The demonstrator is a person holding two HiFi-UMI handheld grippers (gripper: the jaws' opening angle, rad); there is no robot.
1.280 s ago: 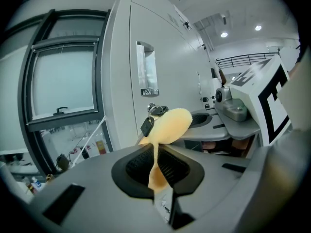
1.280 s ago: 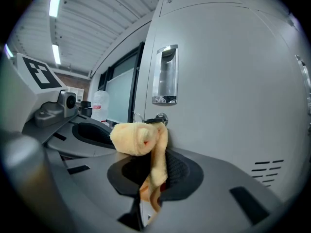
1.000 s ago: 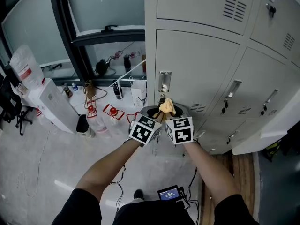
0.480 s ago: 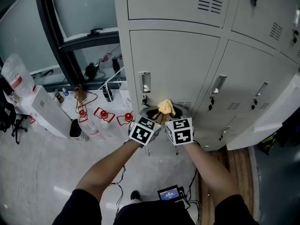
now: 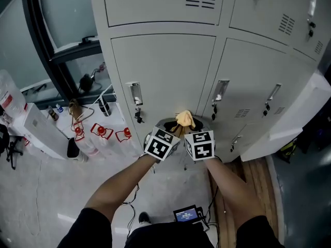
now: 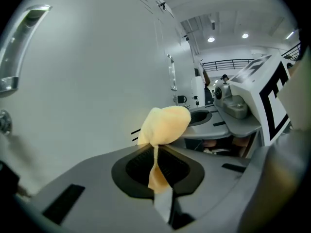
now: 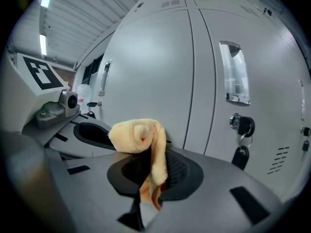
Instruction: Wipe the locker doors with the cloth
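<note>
softly bunched yellow cloth (image 5: 184,119)

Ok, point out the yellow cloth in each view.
Head view: yellow cloth at picture centre.
Left gripper view: cloth at centre, bunched above the left gripper, pinched in its jaws.
Right gripper view: cloth centre-left, rolled above the right gripper, pinched in its jaws.
Shared landmark: the grey locker door behind it.

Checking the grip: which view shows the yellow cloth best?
The right gripper view: the cloth fills the centre, rolled, its tail pinched in the right hand-held gripper. The left gripper view shows it bunched, a thin strip in the left hand-held gripper. The head view shows only a small tuft.
</note>
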